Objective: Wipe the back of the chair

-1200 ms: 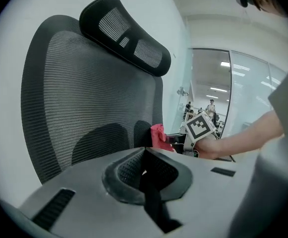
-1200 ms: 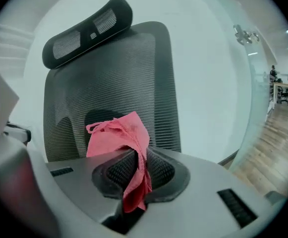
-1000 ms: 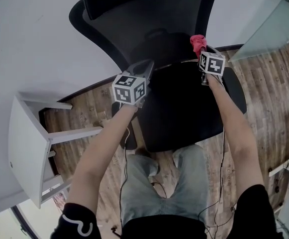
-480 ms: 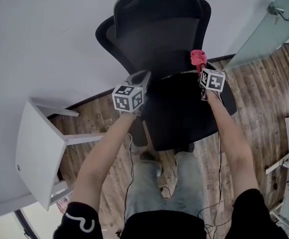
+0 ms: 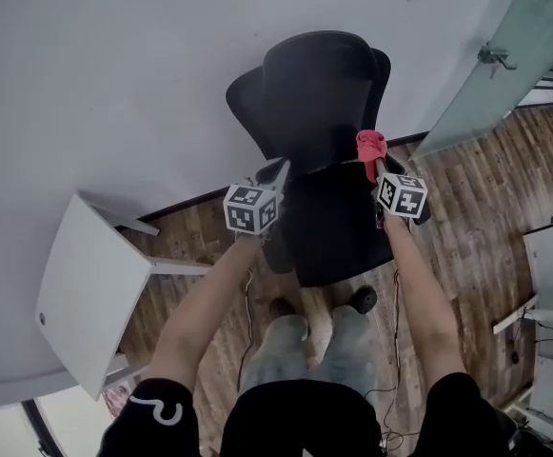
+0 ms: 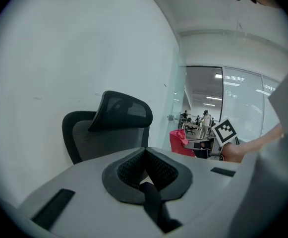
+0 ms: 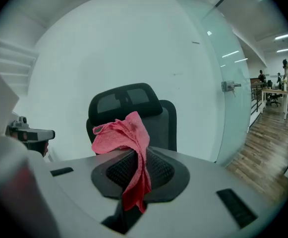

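A black mesh office chair [image 5: 319,112] with a headrest faces me against the white wall; its backrest also shows in the left gripper view [image 6: 106,135] and in the right gripper view [image 7: 129,115]. My right gripper [image 5: 375,163] is shut on a red cloth [image 5: 370,147], which bunches above the jaws and hangs down between them [image 7: 126,143]. It hovers over the seat's right side, short of the backrest. My left gripper [image 5: 274,173] is shut with nothing in it, held at the seat's left edge.
A white table [image 5: 86,288] stands to the left on the wood floor [image 5: 476,208]. A glass partition [image 5: 504,60] with a metal handle is at the right. Another white desk edge [image 5: 552,265] sits at far right. My legs stand just before the seat.
The view has pulled back and up: the chair now looks smaller and farther, its whole backrest and headrest in sight. Both grippers stay in front of it, the right one still holding the cloth.
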### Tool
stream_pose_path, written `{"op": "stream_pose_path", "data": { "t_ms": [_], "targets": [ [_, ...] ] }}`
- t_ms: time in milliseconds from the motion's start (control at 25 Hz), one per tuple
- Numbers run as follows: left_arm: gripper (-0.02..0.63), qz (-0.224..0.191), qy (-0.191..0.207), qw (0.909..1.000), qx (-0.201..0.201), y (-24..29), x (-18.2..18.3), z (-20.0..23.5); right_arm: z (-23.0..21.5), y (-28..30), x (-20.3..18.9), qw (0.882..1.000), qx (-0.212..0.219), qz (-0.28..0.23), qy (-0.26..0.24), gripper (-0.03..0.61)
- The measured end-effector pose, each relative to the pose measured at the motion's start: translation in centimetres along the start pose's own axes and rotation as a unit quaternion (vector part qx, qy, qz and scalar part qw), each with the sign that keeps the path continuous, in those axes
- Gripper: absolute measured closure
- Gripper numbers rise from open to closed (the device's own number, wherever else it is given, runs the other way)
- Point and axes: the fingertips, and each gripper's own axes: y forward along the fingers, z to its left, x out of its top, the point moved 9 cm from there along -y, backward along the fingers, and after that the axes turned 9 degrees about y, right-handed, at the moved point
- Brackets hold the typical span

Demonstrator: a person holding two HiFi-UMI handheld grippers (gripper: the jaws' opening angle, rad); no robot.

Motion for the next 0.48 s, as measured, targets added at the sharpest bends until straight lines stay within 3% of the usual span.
{"op": "stream_pose_path", "data": {
  "t_ms": [240, 480],
  "targets": [
    [0.589, -0.002, -0.001, 0.9996, 0.028, -4.3, 2.0, -3.3, 3.1, -5.6, 2.4, 0.999, 0.049, -0.008, 0.002, 0.514],
    [0.589, -0.023, -0.023, 0.9977, 0.059, -6.8, 4.4, -9.2, 2.6, -11.1, 4.3, 0.996, 0.089, 0.000, -0.008, 0.513]
  ]
}}
